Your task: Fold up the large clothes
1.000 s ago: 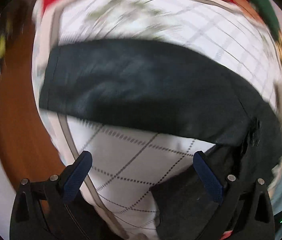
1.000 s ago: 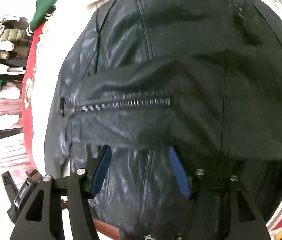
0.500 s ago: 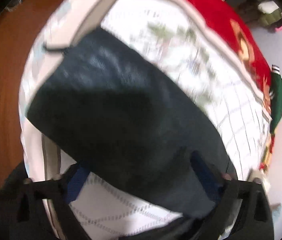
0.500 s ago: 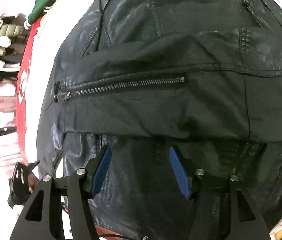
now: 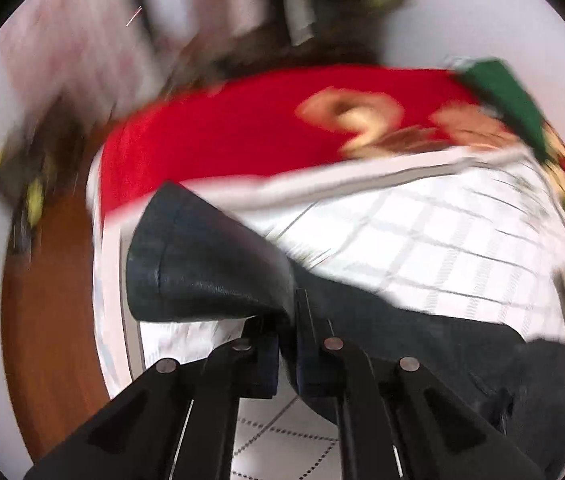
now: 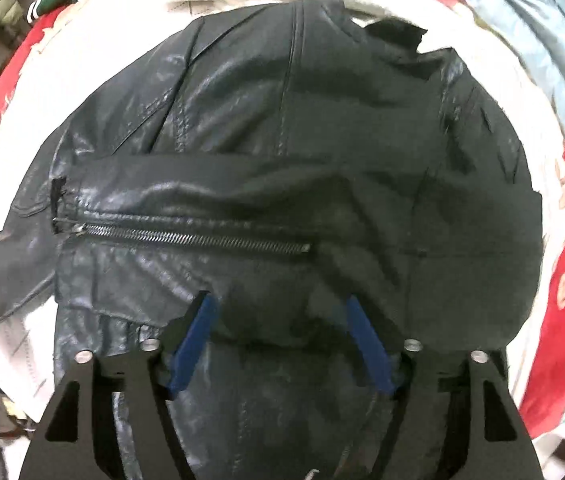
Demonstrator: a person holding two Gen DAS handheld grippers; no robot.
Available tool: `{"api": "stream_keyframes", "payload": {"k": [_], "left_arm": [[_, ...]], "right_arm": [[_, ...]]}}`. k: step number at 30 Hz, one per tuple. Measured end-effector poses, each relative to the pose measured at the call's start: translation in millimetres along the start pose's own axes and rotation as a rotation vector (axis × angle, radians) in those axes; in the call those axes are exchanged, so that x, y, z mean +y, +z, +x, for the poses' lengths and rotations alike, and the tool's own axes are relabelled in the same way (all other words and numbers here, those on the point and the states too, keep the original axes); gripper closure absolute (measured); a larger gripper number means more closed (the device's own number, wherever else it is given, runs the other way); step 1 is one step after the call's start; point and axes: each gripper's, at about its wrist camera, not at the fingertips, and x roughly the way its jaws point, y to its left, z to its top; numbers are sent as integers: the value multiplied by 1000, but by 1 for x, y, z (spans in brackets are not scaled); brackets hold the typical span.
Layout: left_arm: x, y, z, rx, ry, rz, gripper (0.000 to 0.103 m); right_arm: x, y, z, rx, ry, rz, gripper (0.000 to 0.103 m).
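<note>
A black leather jacket (image 6: 302,168) lies spread on a white checked cloth, with one sleeve folded across it, its zip (image 6: 186,236) running left to right. My right gripper (image 6: 282,320) is open and hovers just above the folded sleeve, holding nothing. In the left wrist view my left gripper (image 5: 288,332) is shut on the jacket's other sleeve (image 5: 202,264) and holds its cuff end lifted above the cloth. The view is blurred by motion.
The white checked cloth (image 5: 442,240) lies over a red patterned blanket (image 5: 242,132) on the bed. A green garment (image 5: 502,92) lies at the far right corner. Brown wooden floor (image 5: 42,320) is at the left. A pale blue cover (image 6: 542,40) lies beyond the jacket.
My left gripper has closed on the sleeve and lifted it, and its view has swung upward. My right gripper stayed open and drew back a little over the jacket.
</note>
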Motion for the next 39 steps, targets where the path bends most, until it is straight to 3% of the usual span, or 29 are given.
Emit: {"api": "stream_keyframes", "payload": {"k": [4,8,10,16,19,22,25,28,30,32,35,39], "left_arm": [[-59,5,-56,-145,-85,265,100],[-122,-6,-93,-214,-189,484,101],[-162,-25,-116,-223,-278,600,101],[-262,-127,-136,-16,-533,850,101],[-294,-183,-133,79,-567,931,101],[-312,-233,-129,161,-537,1010,98],[-315,-258,-119,242,-485,1042,97],[-307,-253,-116,272,-495,1013,92],[-303,-246,-114,295,-486,1008,70],[-298,-232,-114,311,-494,993,14],[-283,-199,-117,321,-528,899,10],[-250,-148,-116,261,-472,772,10]], "right_arm": [[1,12,0,-20,-51,-21,29],[-17,23,-1,-8,-14,32,29],[-41,25,-5,-3,15,87,29],[-143,3,-7,38,49,276,29],[-195,-15,-6,58,29,352,29],[-231,-32,-2,78,10,402,29],[-259,-48,5,110,40,454,29],[-272,-55,9,125,88,471,29],[-277,-56,8,124,115,482,29],[-285,-57,3,97,166,531,29],[-294,-53,-8,55,272,616,29],[-282,-36,-22,2,441,635,29]]}}
